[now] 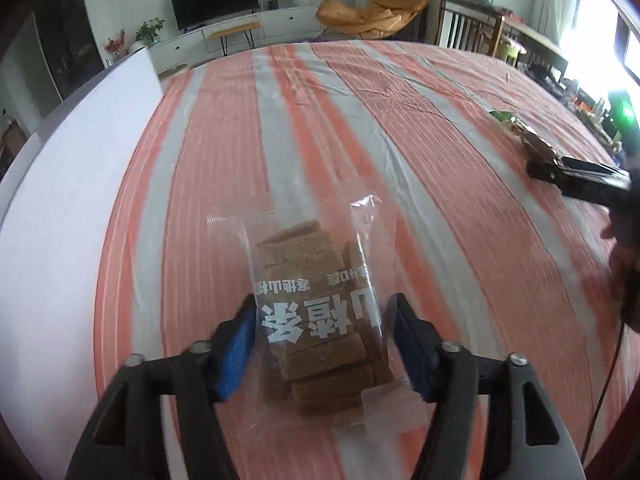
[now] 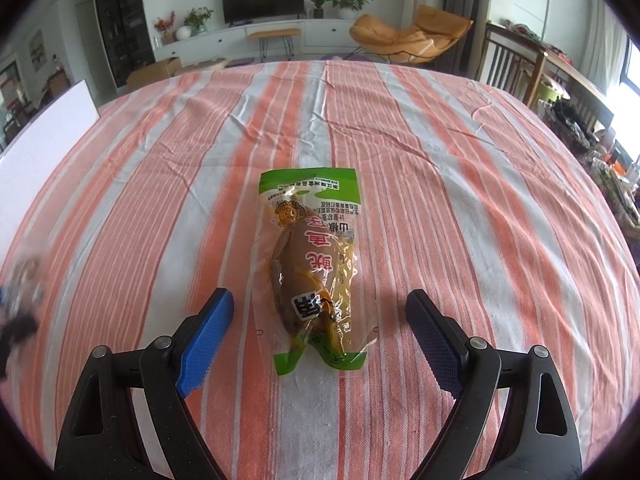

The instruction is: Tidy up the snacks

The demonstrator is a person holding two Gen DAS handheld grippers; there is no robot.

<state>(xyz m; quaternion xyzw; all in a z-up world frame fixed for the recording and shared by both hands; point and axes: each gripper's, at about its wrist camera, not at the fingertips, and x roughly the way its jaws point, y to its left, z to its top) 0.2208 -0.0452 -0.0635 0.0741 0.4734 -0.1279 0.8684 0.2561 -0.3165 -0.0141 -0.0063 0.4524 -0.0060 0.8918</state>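
Showing only leftward: clear bar bag (image 1: 320,316).

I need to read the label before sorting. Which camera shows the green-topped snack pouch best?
The right wrist view: the green-topped pouch lies centred on the striped cloth, whole and sharp, between the open fingers. The left wrist view shows only a small, distant sliver of it near the right edge, print unreadable.

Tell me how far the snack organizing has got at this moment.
Nothing looks sorted yet. In hand: the left gripper straddles the clear bag of brown bars, though whether its pads press the bag is unclear. Left: the green-edged snack pouch lies loose on the striped cloth between the open right gripper fingers, ungripped.
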